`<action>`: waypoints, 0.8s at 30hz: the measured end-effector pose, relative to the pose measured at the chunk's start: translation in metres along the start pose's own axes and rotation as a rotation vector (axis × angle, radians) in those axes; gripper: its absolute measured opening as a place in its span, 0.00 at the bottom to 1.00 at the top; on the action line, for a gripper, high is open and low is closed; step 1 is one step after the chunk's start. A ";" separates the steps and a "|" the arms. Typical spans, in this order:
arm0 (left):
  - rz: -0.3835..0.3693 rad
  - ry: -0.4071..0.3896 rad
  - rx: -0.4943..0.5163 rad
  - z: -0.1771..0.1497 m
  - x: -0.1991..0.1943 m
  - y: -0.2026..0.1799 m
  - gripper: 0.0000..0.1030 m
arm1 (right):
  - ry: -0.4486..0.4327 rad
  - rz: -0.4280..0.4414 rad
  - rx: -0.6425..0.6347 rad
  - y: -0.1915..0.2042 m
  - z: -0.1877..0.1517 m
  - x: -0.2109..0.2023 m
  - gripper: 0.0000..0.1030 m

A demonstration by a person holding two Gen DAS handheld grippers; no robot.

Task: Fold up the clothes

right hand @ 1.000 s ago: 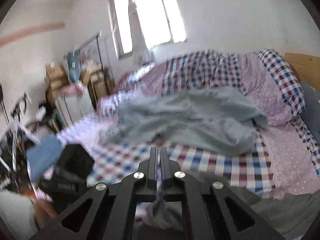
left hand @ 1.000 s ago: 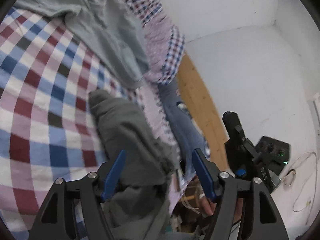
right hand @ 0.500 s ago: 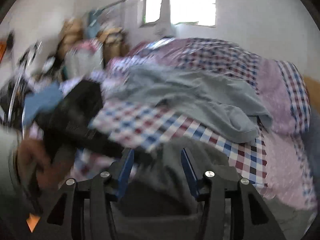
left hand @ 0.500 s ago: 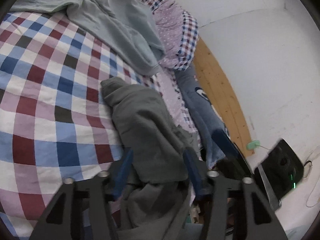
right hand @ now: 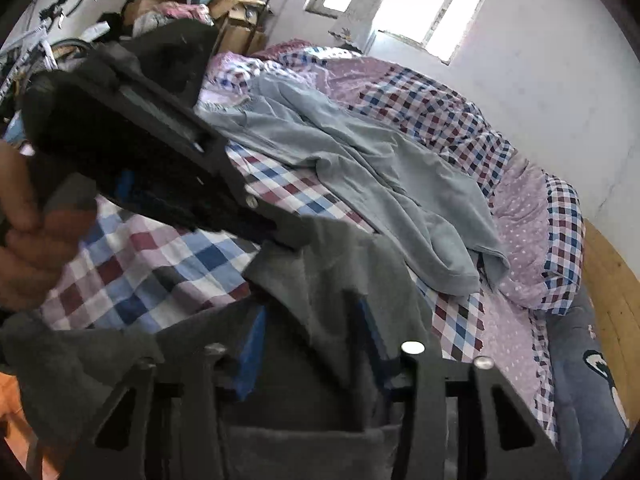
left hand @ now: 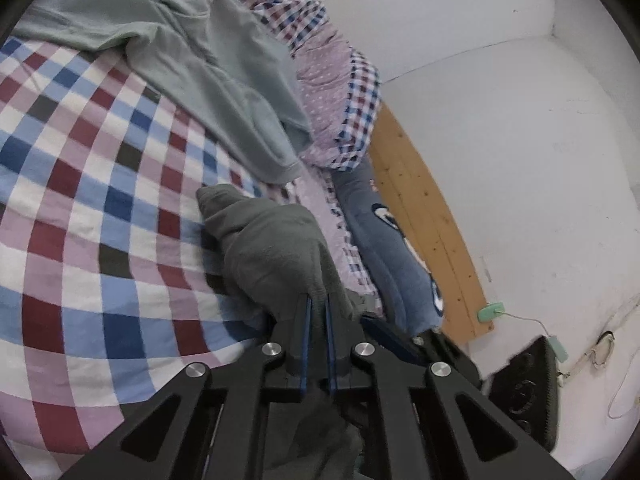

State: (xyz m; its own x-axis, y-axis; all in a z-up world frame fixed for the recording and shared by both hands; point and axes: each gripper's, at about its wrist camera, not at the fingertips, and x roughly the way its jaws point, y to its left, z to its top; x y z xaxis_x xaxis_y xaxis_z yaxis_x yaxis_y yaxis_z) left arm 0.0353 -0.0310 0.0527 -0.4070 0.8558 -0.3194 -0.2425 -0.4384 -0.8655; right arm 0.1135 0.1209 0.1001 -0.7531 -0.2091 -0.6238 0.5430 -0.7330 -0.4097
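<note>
Clamped together, my left claw (left hand: pixel 317 312) pinched a fold of the one dark grey fleece garment (left hand: pixel 272 248), which lay at the near edge of the checked red, blue and white bed cover (left hand: pixel 80 200). My right claw (right hand: pixel 312 344) stood spread, its blue-padded jaws either side of the same grey cloth. A second garment, pale grey-green and crumpled (right hand: pixel 360 168), sprawled farther up the bed. A hand (right hand: pixel 24 240) held the left tool, blocking my right view.

Matt grey fleecy garment (left hand: pixel 276 256), soft woven checked bedsheet (left hand: pixel 92 200), smooth pale wooden headboard (left hand: pixel 432 232), matt black plastic claw (left hand: pixel 317 312).
</note>
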 end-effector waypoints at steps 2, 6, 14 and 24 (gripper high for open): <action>-0.007 -0.010 0.000 0.001 -0.002 0.000 0.05 | -0.026 -0.016 0.030 -0.004 0.005 0.000 0.04; 0.034 -0.031 0.035 0.006 -0.007 -0.003 0.17 | -0.121 -0.098 0.193 -0.034 0.017 -0.015 0.03; 0.108 -0.032 0.246 -0.005 -0.004 -0.032 0.70 | -0.176 -0.040 0.348 -0.057 0.026 -0.022 0.03; 0.208 -0.043 0.394 -0.015 0.016 -0.054 0.70 | -0.219 0.005 0.372 -0.054 0.026 -0.032 0.03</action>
State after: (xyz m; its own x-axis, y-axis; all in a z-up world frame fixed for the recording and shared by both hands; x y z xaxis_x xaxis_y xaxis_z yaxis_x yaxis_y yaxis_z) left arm 0.0549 0.0100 0.0889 -0.5169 0.7296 -0.4477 -0.4648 -0.6784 -0.5689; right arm 0.0984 0.1501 0.1598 -0.8338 -0.3160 -0.4528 0.4057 -0.9068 -0.1142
